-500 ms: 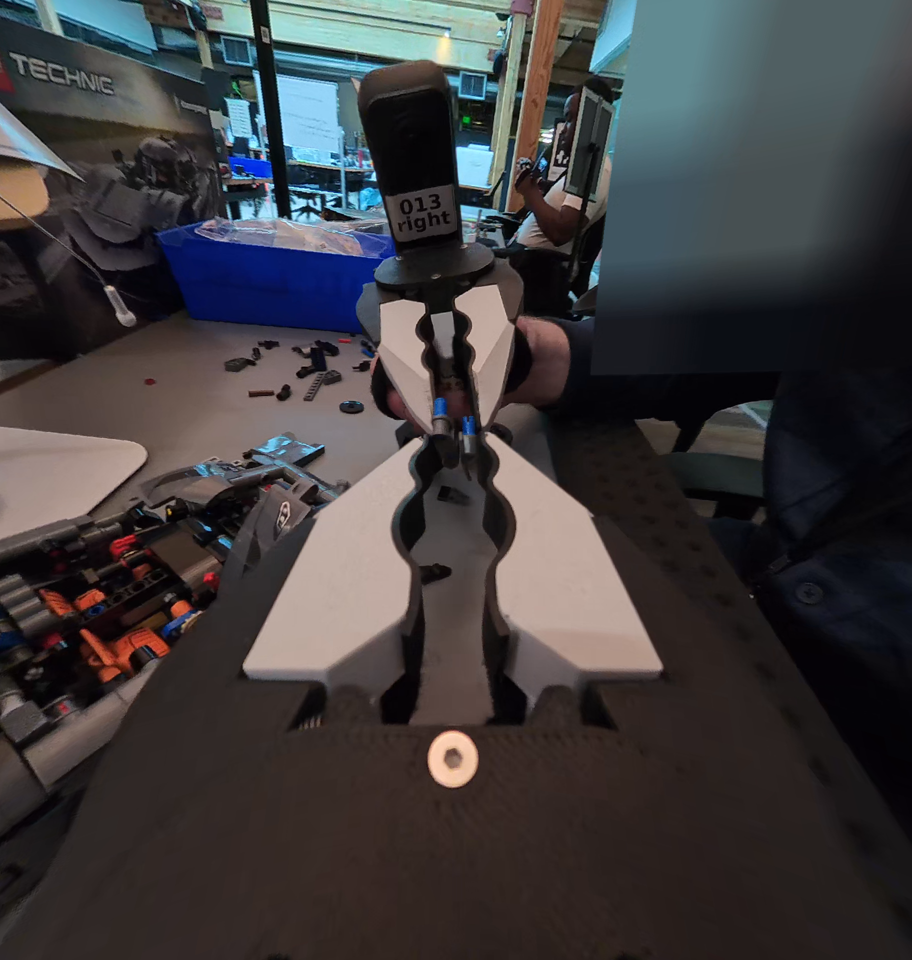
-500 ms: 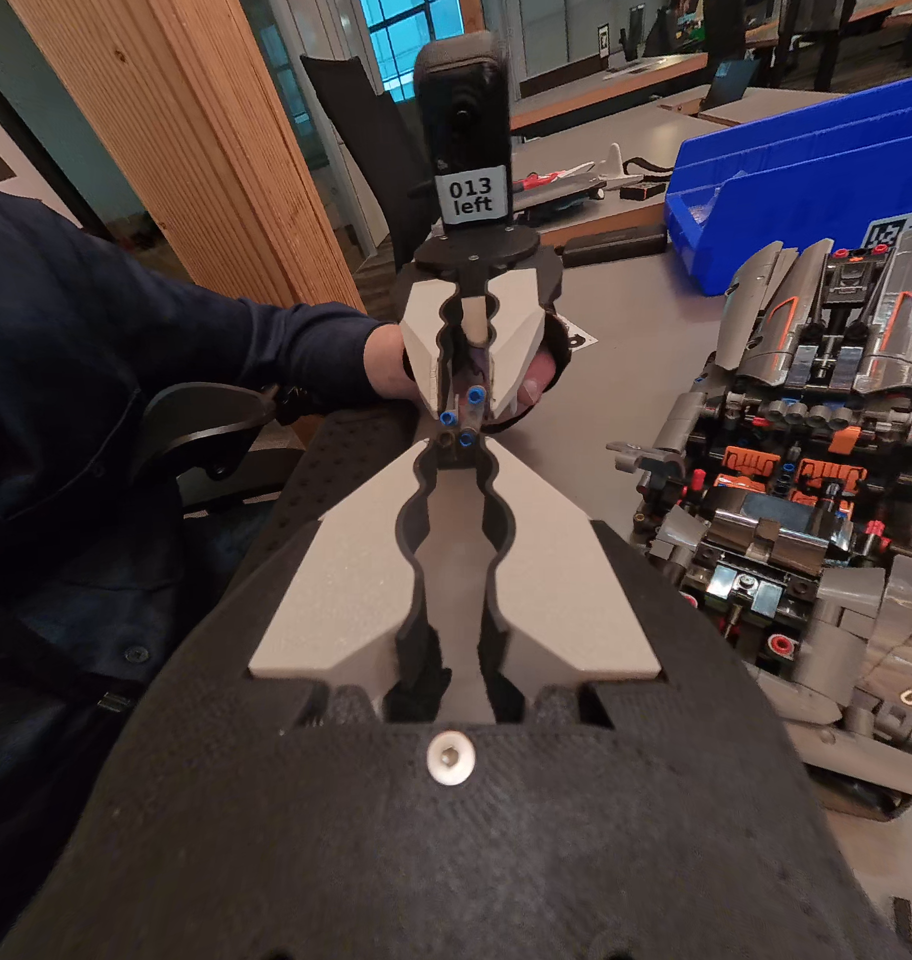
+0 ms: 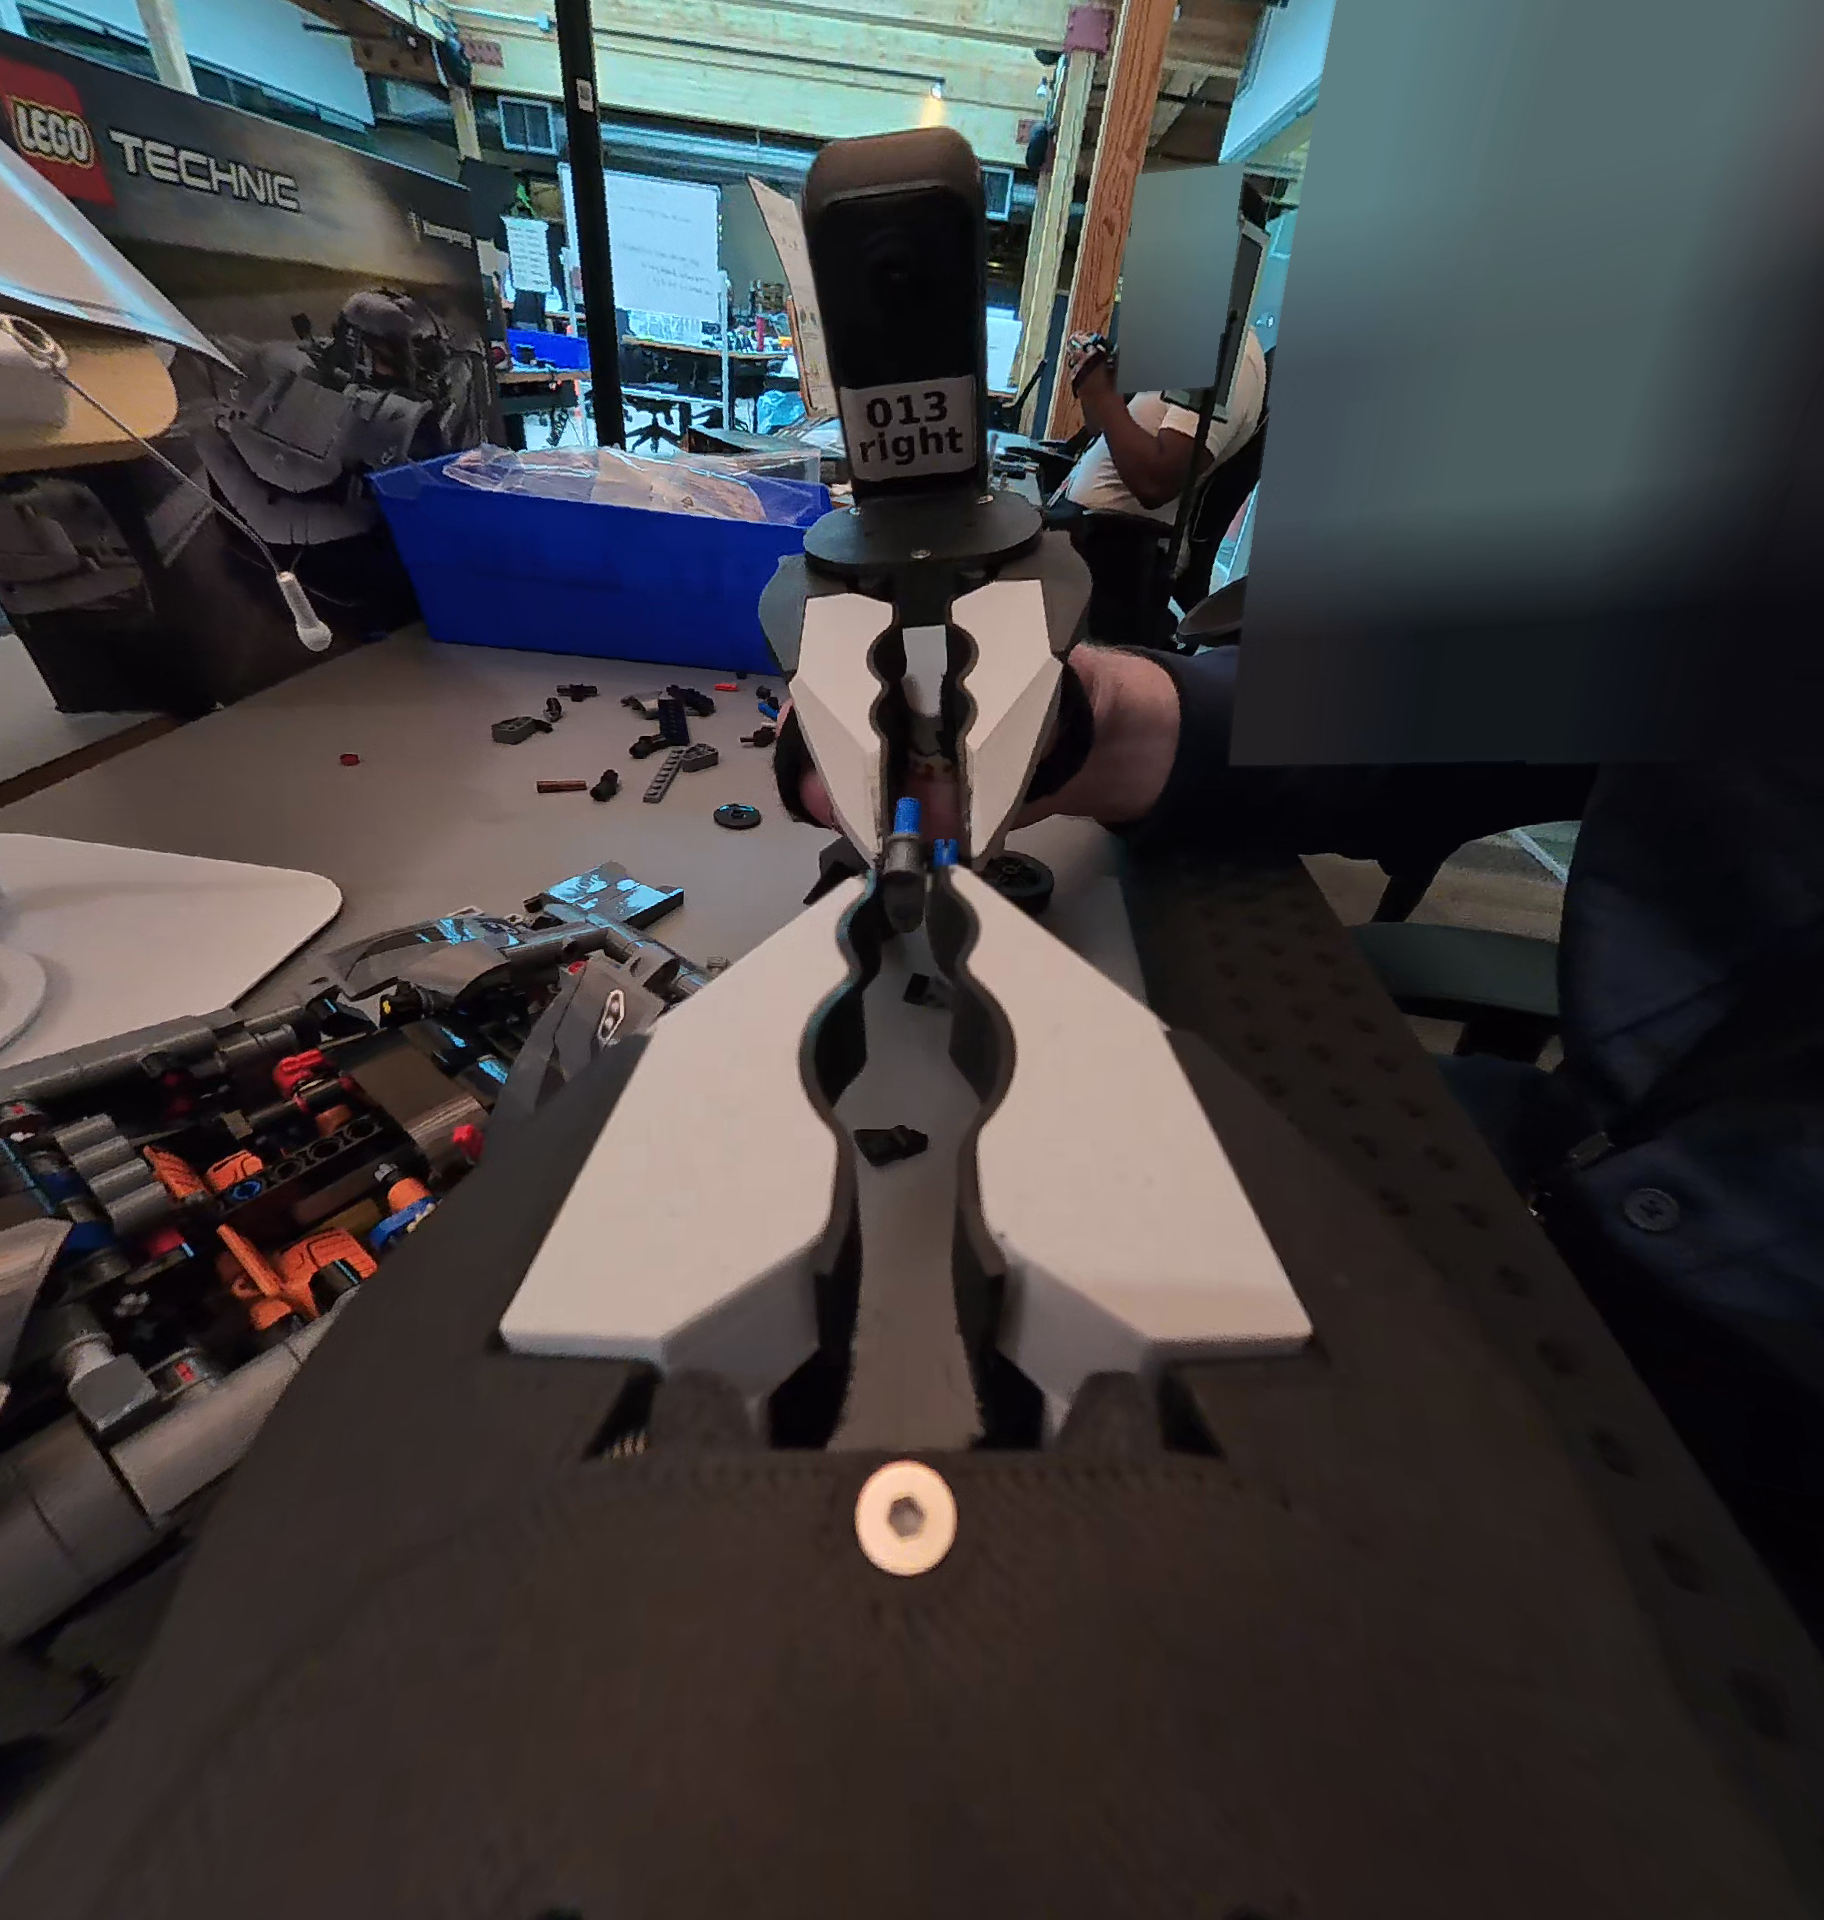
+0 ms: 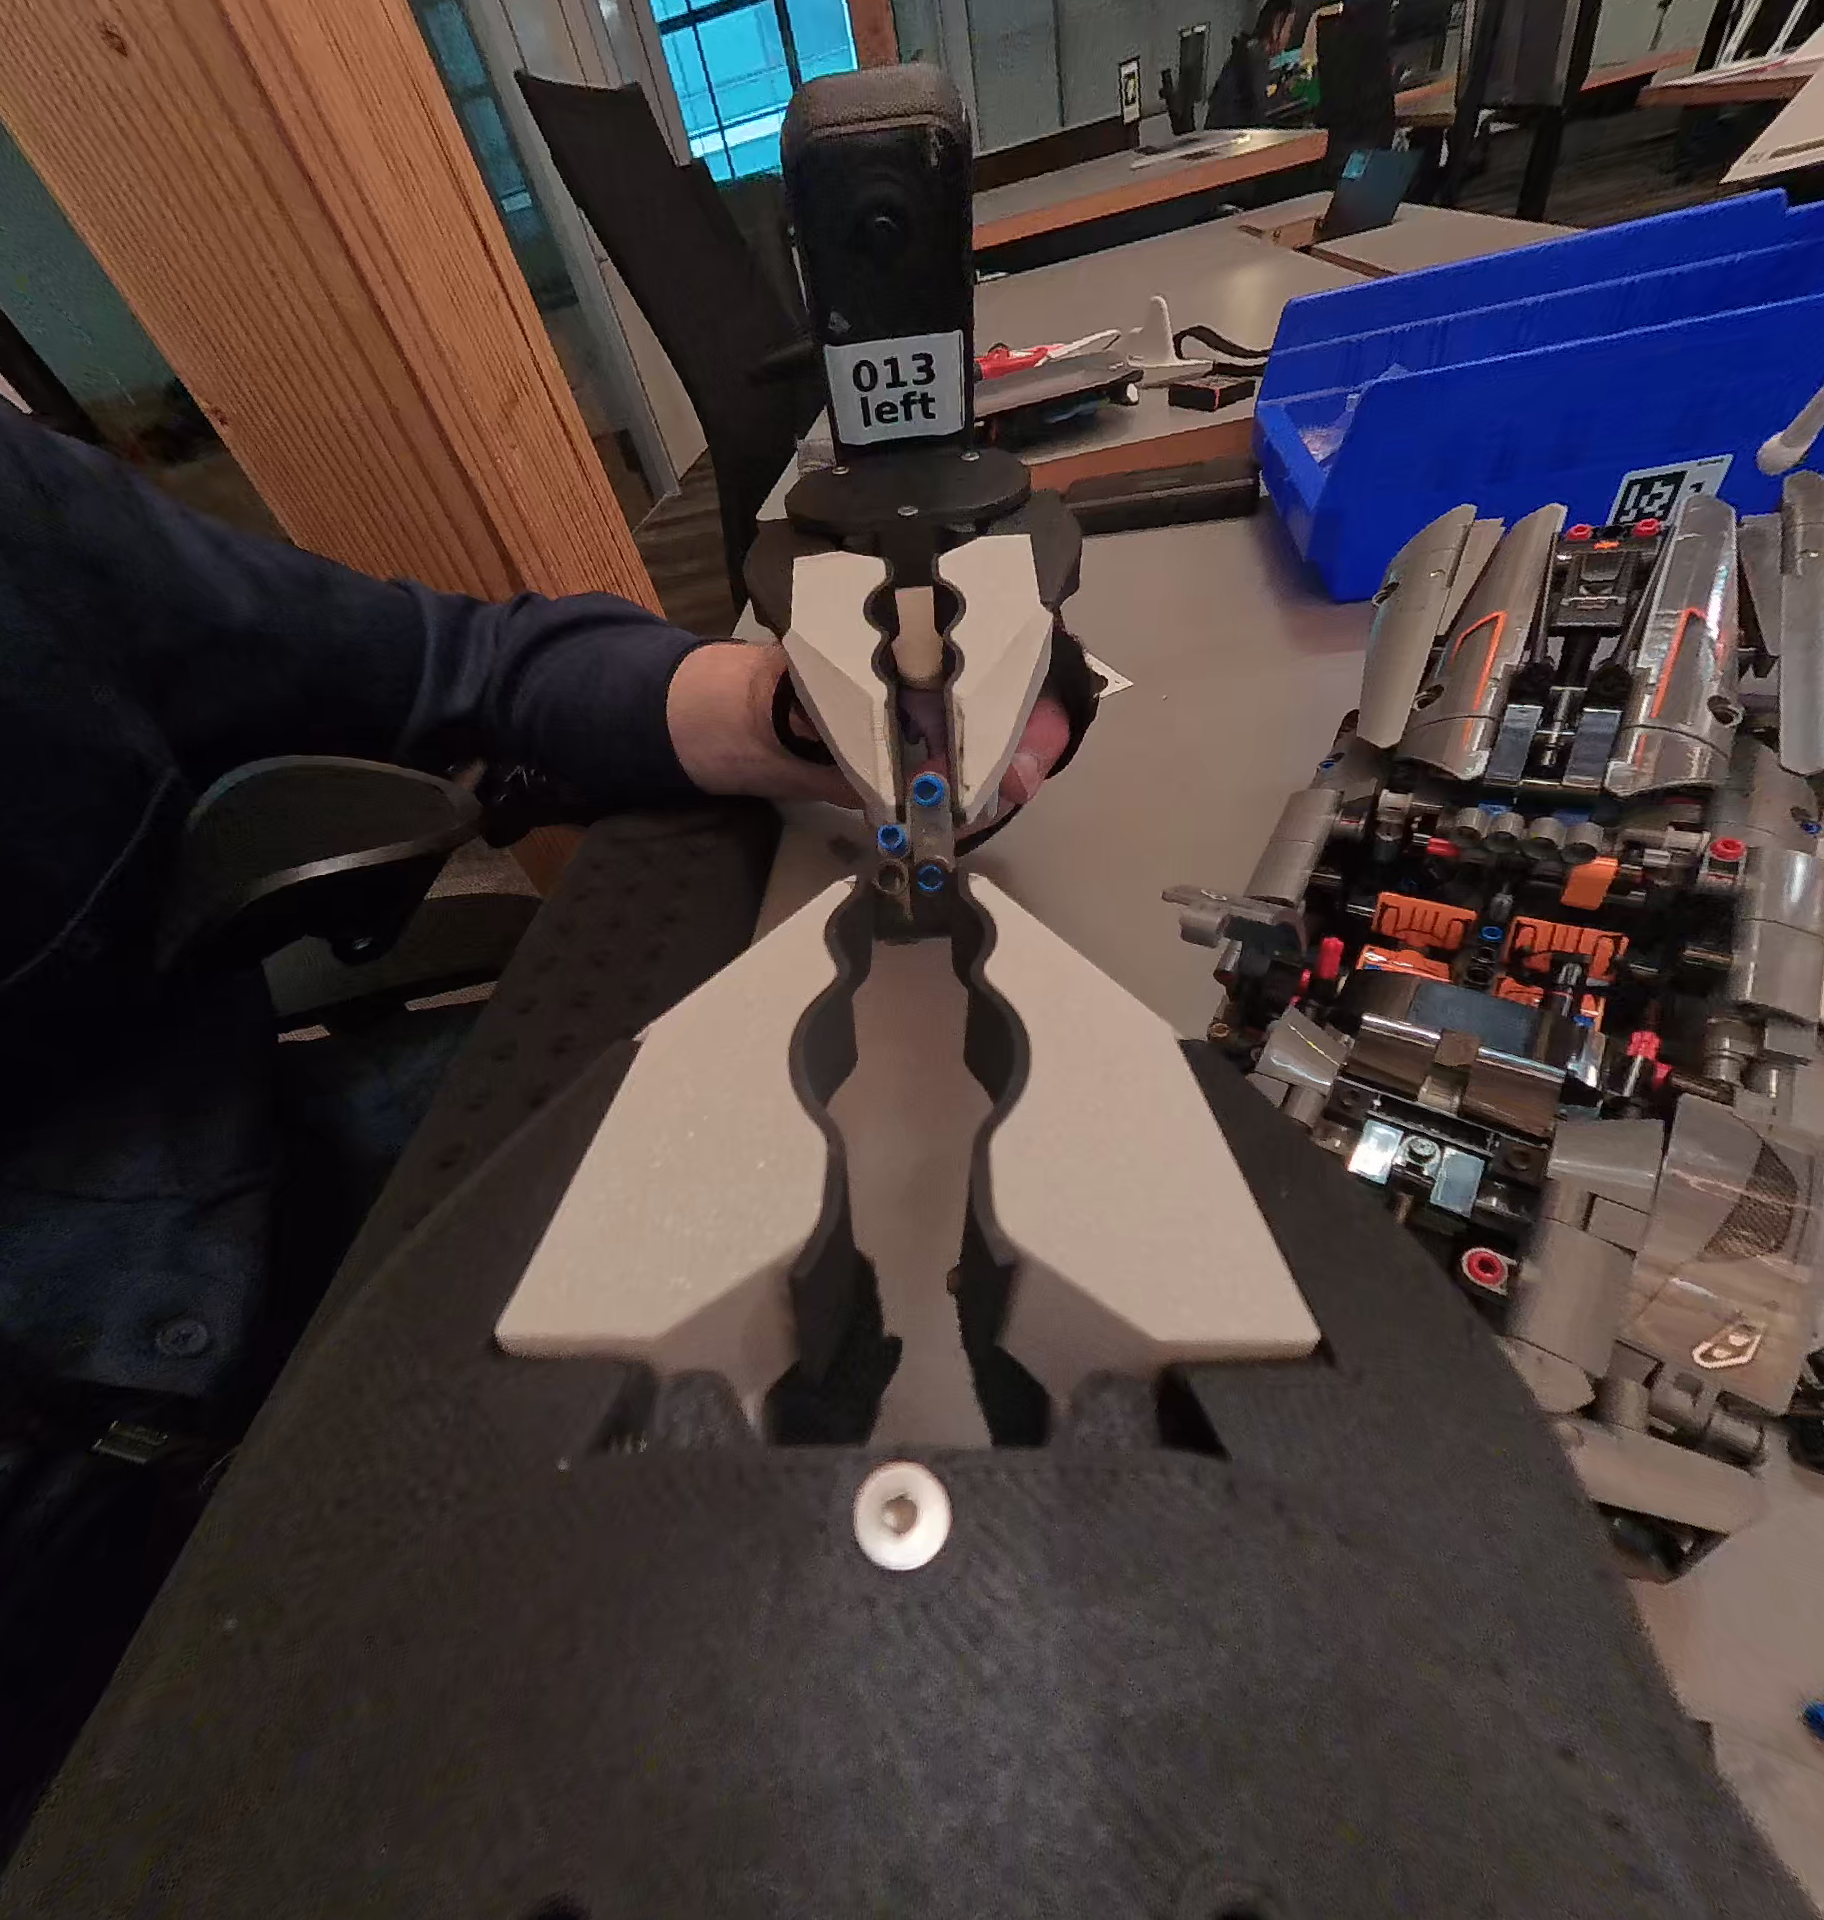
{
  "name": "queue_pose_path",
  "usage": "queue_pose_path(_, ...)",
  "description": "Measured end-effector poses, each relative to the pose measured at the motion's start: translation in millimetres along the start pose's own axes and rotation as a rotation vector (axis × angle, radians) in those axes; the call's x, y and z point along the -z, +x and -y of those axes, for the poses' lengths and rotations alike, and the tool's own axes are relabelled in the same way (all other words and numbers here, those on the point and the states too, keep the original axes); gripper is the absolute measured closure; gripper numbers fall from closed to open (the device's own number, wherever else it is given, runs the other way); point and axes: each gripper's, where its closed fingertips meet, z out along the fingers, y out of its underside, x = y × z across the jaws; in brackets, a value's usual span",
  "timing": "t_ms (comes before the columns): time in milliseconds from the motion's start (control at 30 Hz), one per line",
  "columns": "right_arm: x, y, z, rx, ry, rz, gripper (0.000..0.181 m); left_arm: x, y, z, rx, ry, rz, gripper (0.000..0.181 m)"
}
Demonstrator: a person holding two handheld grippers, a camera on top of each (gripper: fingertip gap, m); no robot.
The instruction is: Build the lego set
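Grey, blue-pinned lego piece at frame centre, pinched tip-to-tip by both nearly closed left gripper and right gripper, looks light and rigid but small and slippery, best held by its flat sides.

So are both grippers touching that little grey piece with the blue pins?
Touching. In the right wrist view, the grey piece sits pinched at the tips of the right gripper and the left gripper.

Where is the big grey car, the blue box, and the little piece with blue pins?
Grey car (image 4: 1573,935), right wrist view, on its orange and black middle.
Blue box (image 3: 596,561), left wrist view, on its front wall.
Piece with blue pins (image 4: 923,847), right wrist view, on its grey body between both grippers' tips.
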Motion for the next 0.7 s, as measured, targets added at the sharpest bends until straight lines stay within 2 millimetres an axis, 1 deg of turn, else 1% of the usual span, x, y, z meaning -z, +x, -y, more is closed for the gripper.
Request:
queue_pose_path(167, 0.9, 1.5, 1.8, 0.044, -0.009, -0.040, 0.169, 1.0, -1.6, 0.9, 0.034, 0.015, -0.010, 0.175)
queue_pose_path(233, 1.4, 3.9, 1.0, 0.074, -0.021, -0.069, 0.169, 0.9, -2.6, -0.1, 0.046, 0.013, -0.013, 0.171)
queue_pose_path(333, 0.2, 5.5, -1.6, 0.131, -0.054, -0.109, 0.169, 1.2, -2.8, -0.8, 0.024, 0.004, -0.005, 0.172)
queue_pose_path(467, -0.9, 11.0, -3.2, 0.295, -0.114, -0.229, 0.169, 1.3, -5.7, -2.6, 0.030, -0.008, 0.006, 0.166)
queue_pose_path(567, -0.2, 14.7, -2.7, 0.418, -0.159, -0.315, 0.169, 1.7, -8.5, -3.5, 0.074, -0.004, -0.003, 0.156)
queue_pose_path(700, -2.8, 17.1, -6.9, 0.560, -0.237, -0.399, 0.169, -0.5, -11.5, -8.4, 0.130, -0.021, -0.011, 0.150)
